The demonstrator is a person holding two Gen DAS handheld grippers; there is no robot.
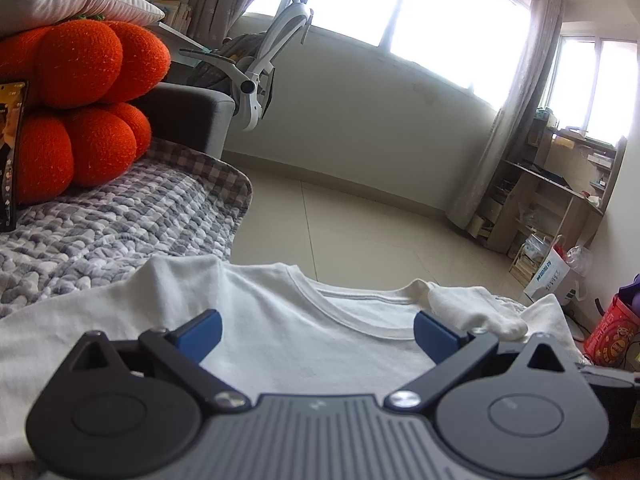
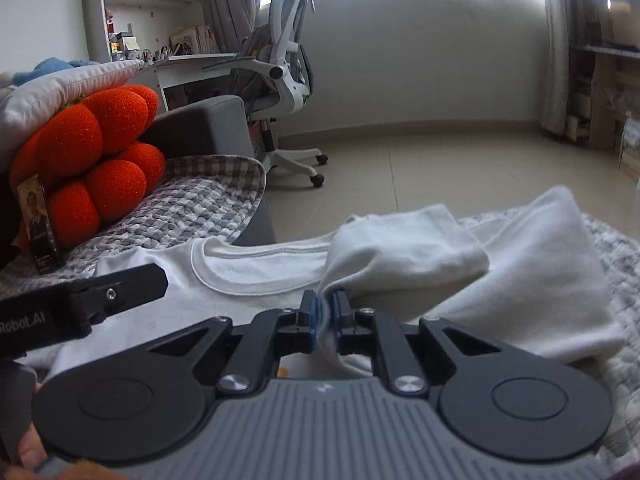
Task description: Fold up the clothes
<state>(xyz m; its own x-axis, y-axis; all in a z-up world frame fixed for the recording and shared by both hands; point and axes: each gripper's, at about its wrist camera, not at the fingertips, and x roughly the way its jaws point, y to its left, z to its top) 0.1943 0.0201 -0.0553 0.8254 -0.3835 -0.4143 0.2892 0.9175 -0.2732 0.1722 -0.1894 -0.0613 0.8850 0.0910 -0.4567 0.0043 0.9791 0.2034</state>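
A white T-shirt [image 1: 280, 320] lies on a grey checked quilt, neck opening toward the room. My left gripper [image 1: 318, 334] is open just above the shirt's chest, below the collar, holding nothing. My right gripper [image 2: 325, 312] is shut on a fold of the white T-shirt [image 2: 400, 256], pinching its sleeve side and lifting it over the body toward the collar. The left gripper's black body [image 2: 80, 296] shows at the left of the right wrist view.
An orange lobed cushion [image 1: 80, 100] with a phone [image 1: 12, 152] leaning on it sits at the left on the grey checked quilt [image 1: 140, 216]. A white office chair [image 2: 288, 80], desk and bookshelves stand beyond. Tiled floor [image 1: 360, 220] lies past the quilt's edge.
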